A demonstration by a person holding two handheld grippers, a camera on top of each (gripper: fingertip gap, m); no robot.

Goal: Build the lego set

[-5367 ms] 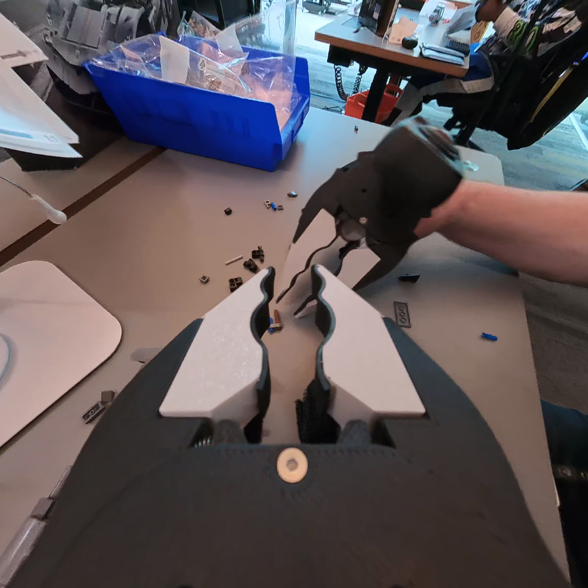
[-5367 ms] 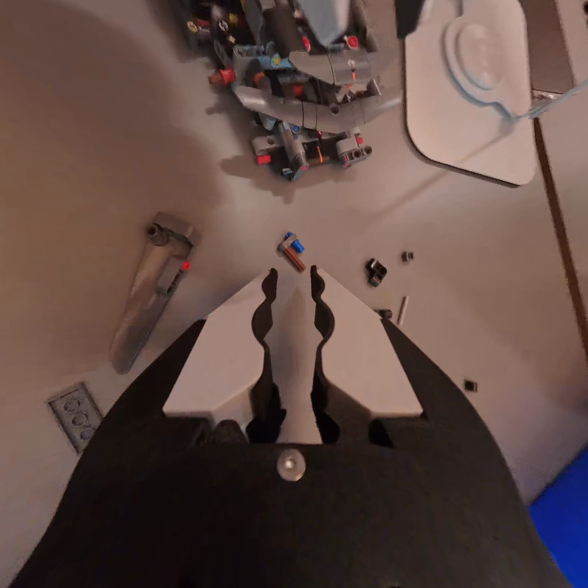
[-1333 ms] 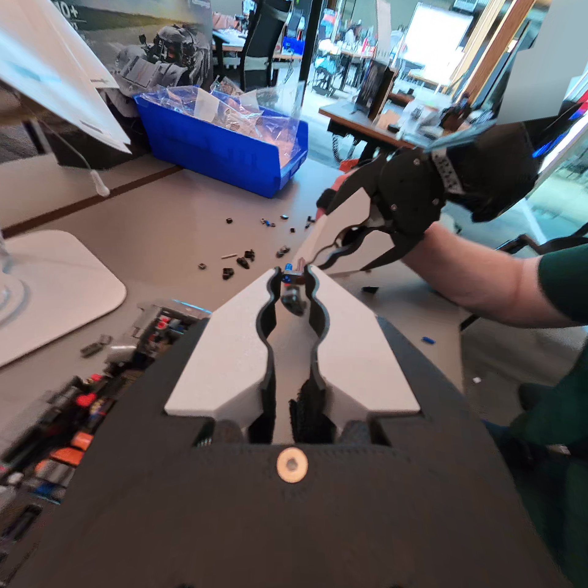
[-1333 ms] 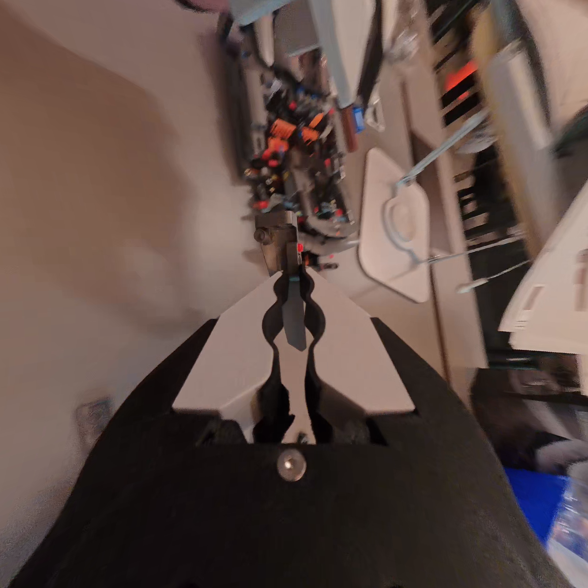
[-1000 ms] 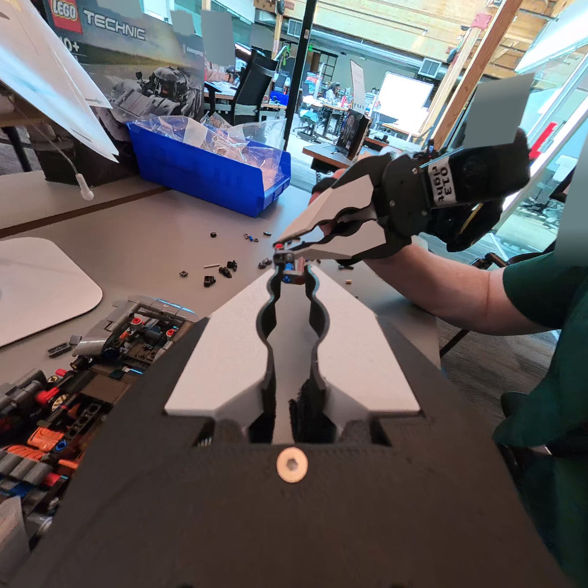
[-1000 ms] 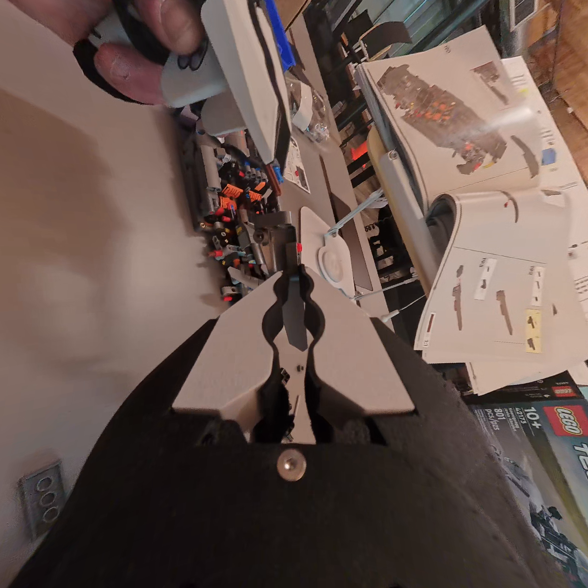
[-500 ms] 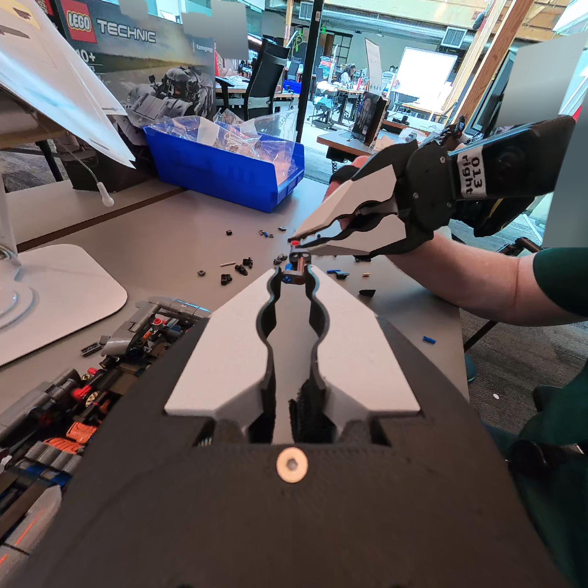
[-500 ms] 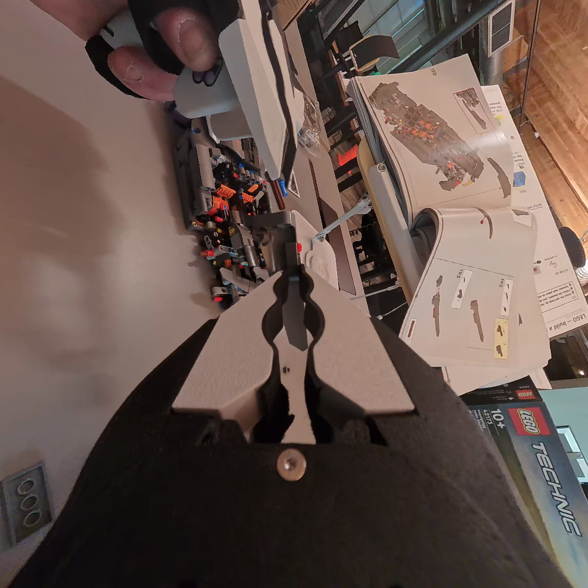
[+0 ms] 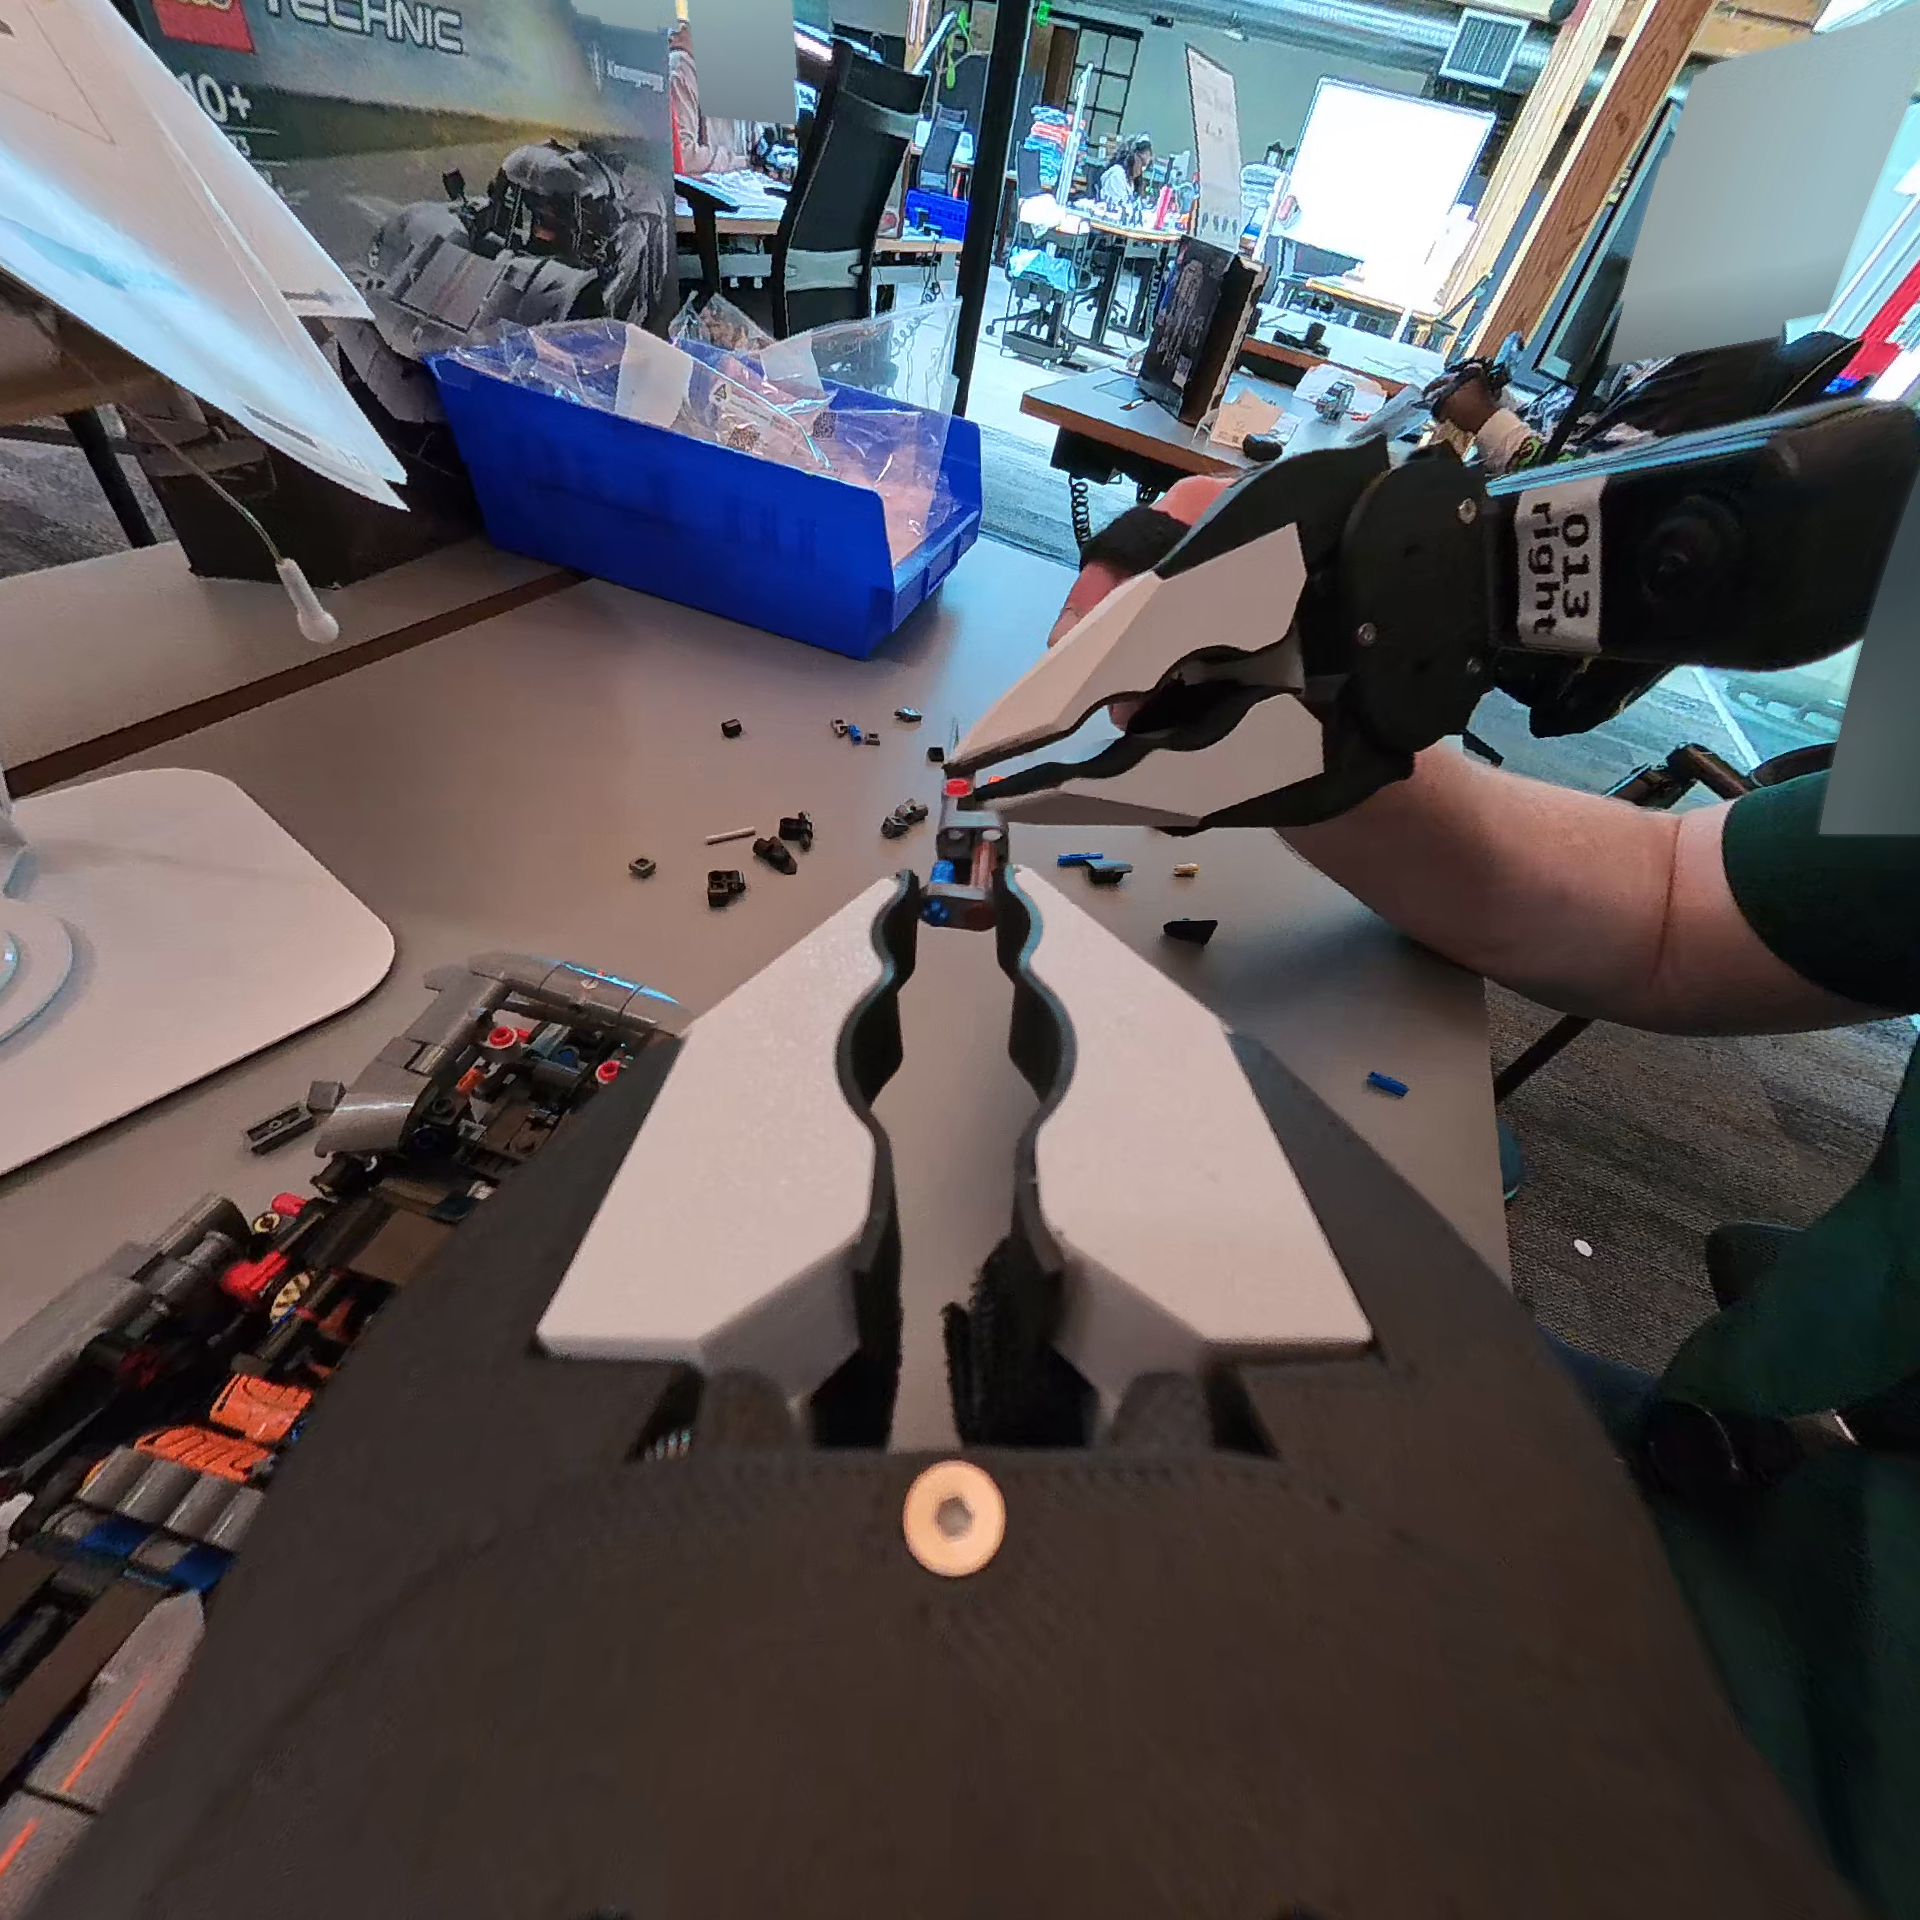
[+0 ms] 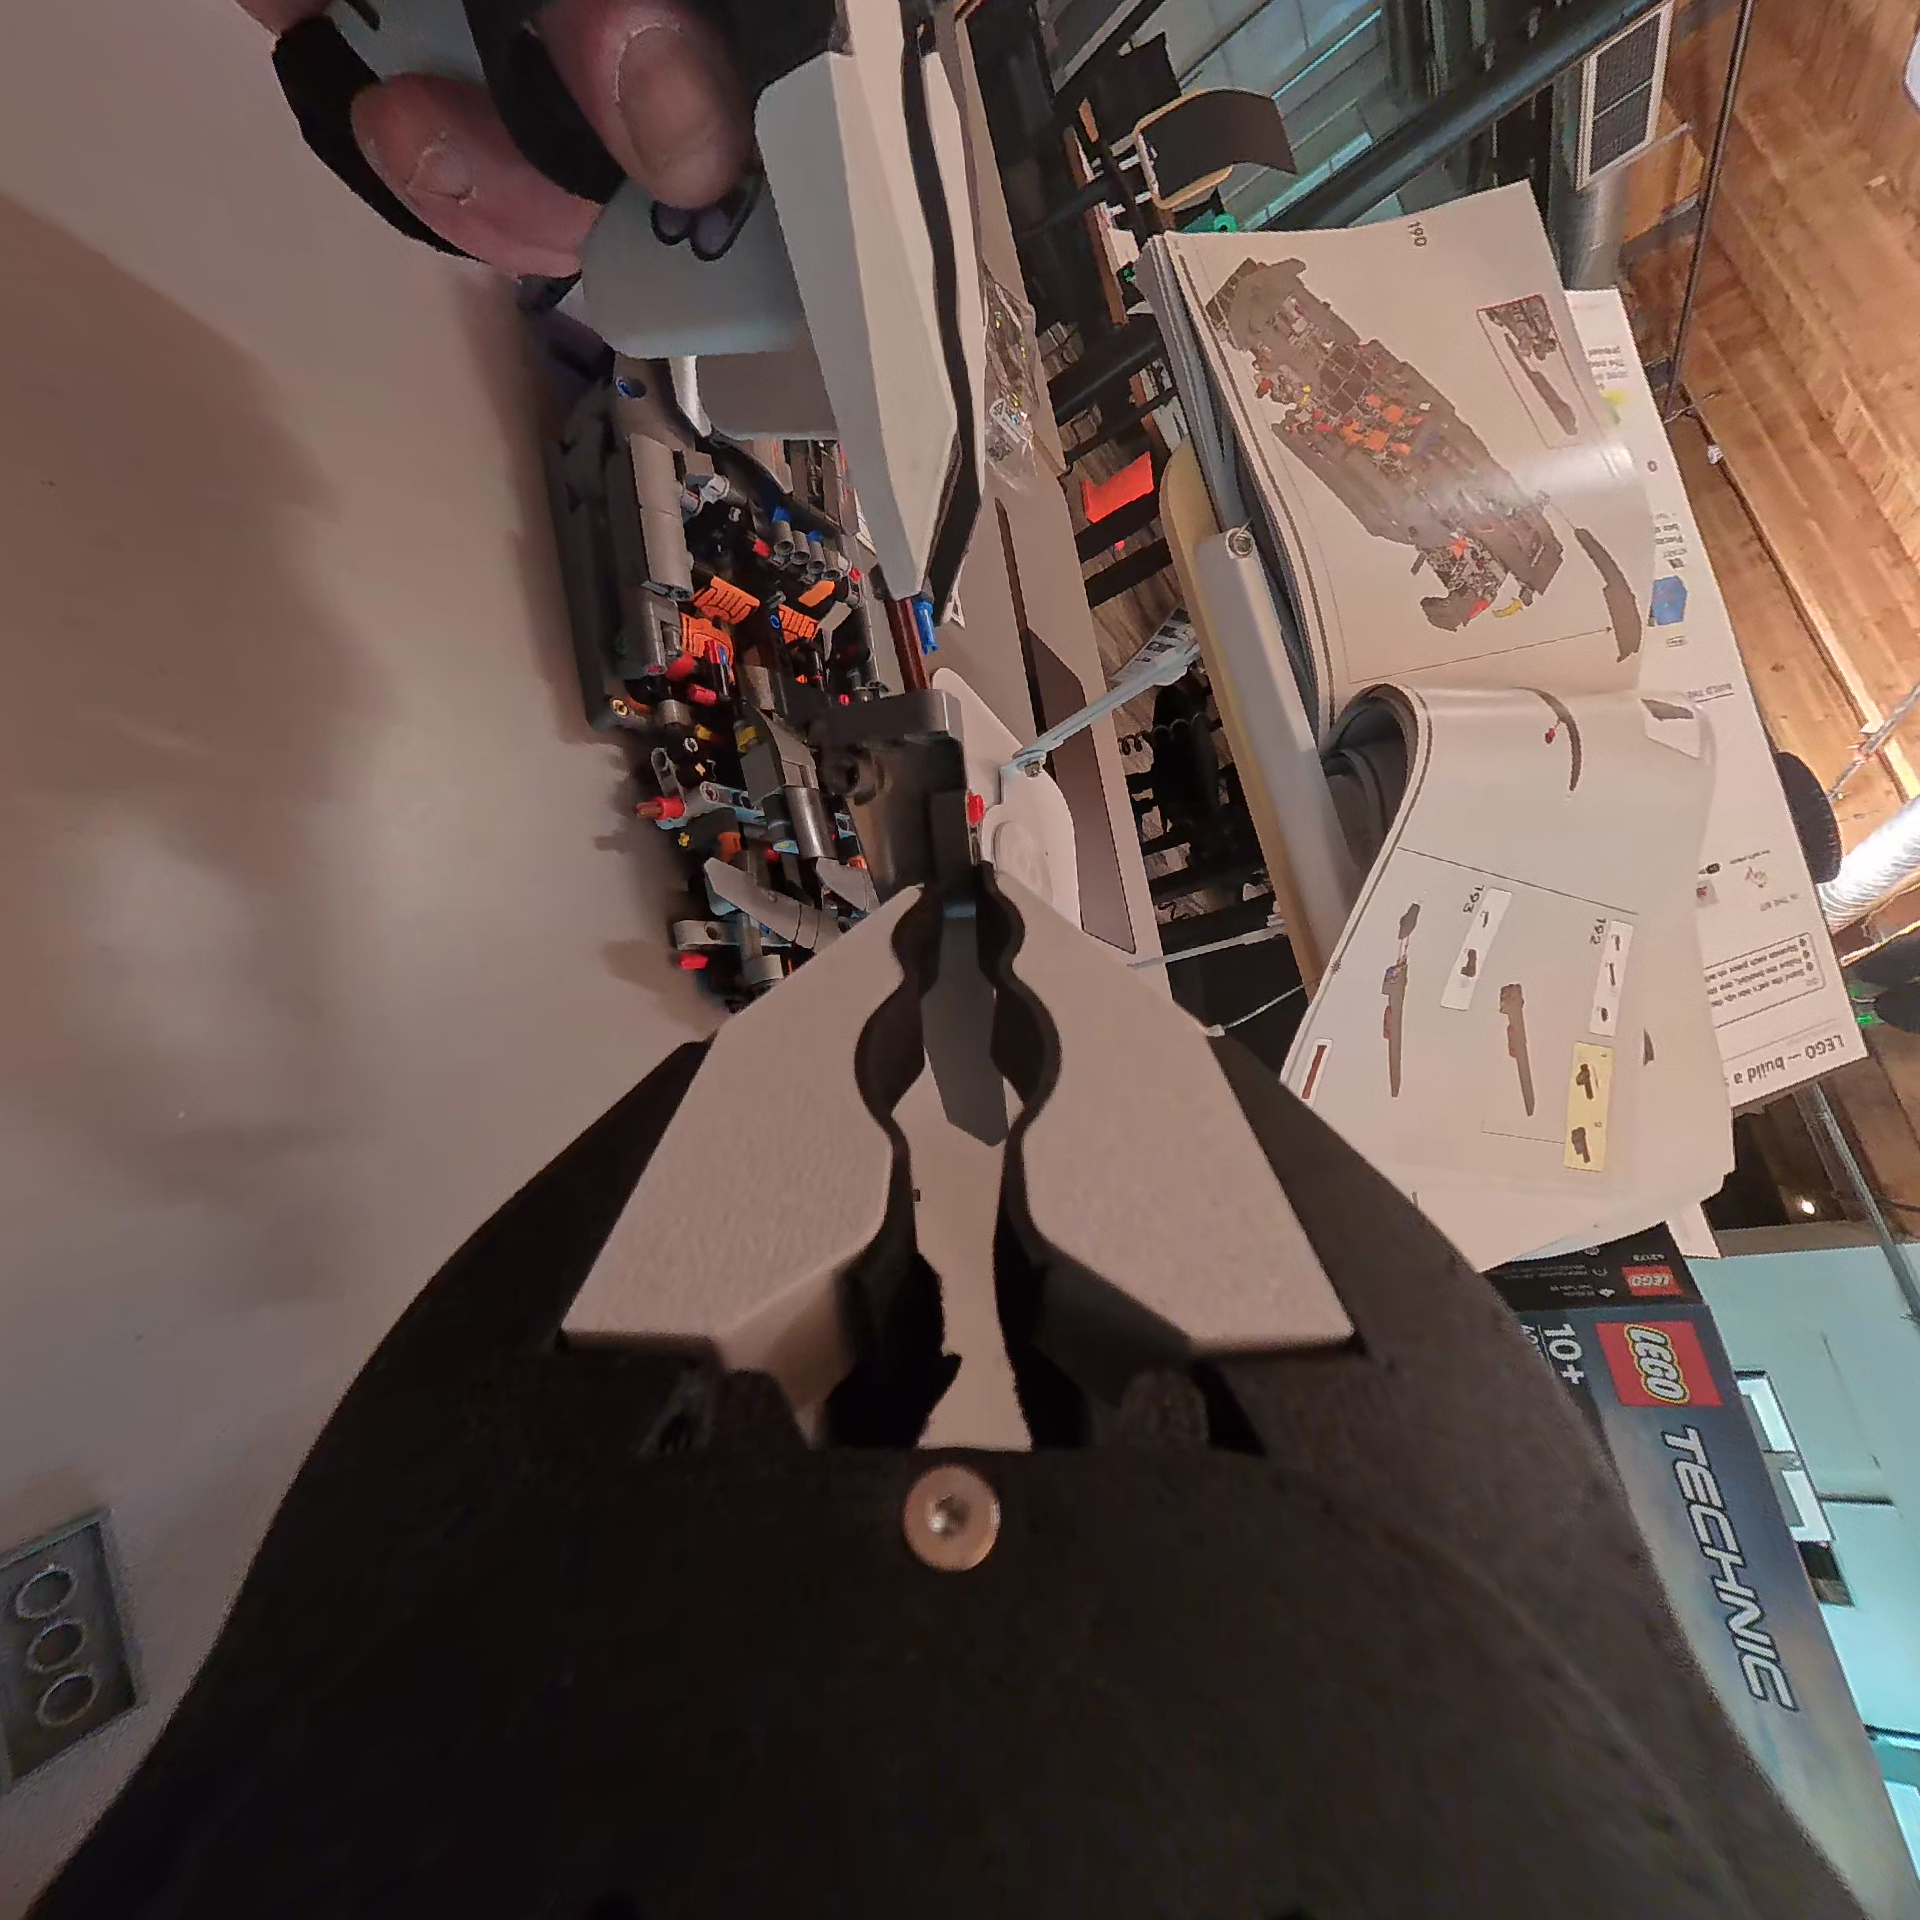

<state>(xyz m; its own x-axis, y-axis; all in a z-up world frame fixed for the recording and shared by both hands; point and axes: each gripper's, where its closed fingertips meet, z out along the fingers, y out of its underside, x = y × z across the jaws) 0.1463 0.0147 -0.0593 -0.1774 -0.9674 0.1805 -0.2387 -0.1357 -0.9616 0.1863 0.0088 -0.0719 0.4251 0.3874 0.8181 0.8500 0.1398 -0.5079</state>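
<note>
My left gripper [image 9: 958, 902] is shut on a small sub-assembly [image 9: 961, 896]: a brown axle with a blue pin and a grey connector. My right gripper [image 9: 961, 787] is shut on a long grey panel piece [image 10: 961, 1039] whose far end carries a red pin [image 10: 974, 805]. Both are held in the air, tip to tip, and the axle's end meets the panel's grey head [image 9: 968, 831]. In the right wrist view the left gripper [image 10: 914, 608] comes in from the top with the brown axle [image 10: 912, 655] pointing at that head [image 10: 894, 743]. The partly built model [image 9: 312, 1247] lies on the table below.
A blue bin [image 9: 707, 530] of plastic bags stands at the back. Loose small pieces [image 9: 769, 847] lie mid-table. A white stand base [image 9: 177, 935] is at left. The open instruction booklet [image 10: 1455, 520], the set's box [image 10: 1683, 1455] and a grey three-stud plate [image 10: 62, 1631] show in the right wrist view. The tips of one gripper are about 5 cm away from the tips of the other. About 15 cm separates my left fingertips from the partly built model [image 9: 312, 1247].
Both grippers, open over the table earlier, have each shut on a piece and lifted it. In the last second they have drawn together so the axle meets the panel's head.
</note>
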